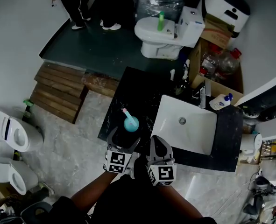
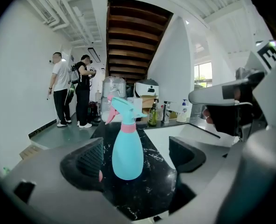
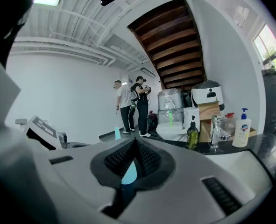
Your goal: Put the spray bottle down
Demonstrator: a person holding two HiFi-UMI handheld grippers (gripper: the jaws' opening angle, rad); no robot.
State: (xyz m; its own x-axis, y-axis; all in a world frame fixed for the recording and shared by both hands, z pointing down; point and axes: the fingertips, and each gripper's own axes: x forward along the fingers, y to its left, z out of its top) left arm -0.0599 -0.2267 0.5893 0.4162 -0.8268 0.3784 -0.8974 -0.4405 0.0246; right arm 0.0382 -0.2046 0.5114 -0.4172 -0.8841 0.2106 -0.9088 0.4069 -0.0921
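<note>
A teal spray bottle (image 1: 130, 122) with a pink collar and trigger stands upright on the black marble counter (image 1: 140, 87), left of the sink. My left gripper (image 1: 124, 139) sits just in front of it, open. In the left gripper view the spray bottle (image 2: 127, 153) stands between the spread pads (image 2: 88, 160) with a gap on each side. My right gripper (image 1: 157, 141) hovers beside the left one at the counter's front edge, shut with nothing held. In the right gripper view its jaws (image 3: 135, 146) meet, and a sliver of the teal bottle (image 3: 129, 172) shows below them.
A white sink basin (image 1: 187, 125) with a faucet (image 1: 202, 96) lies right of the bottle. Soap bottles (image 1: 221, 101) stand behind it. A toilet (image 1: 159, 31), wooden steps (image 1: 58, 90) and two standing people (image 2: 72, 90) are farther off. More white toilets (image 1: 11, 134) sit at the left.
</note>
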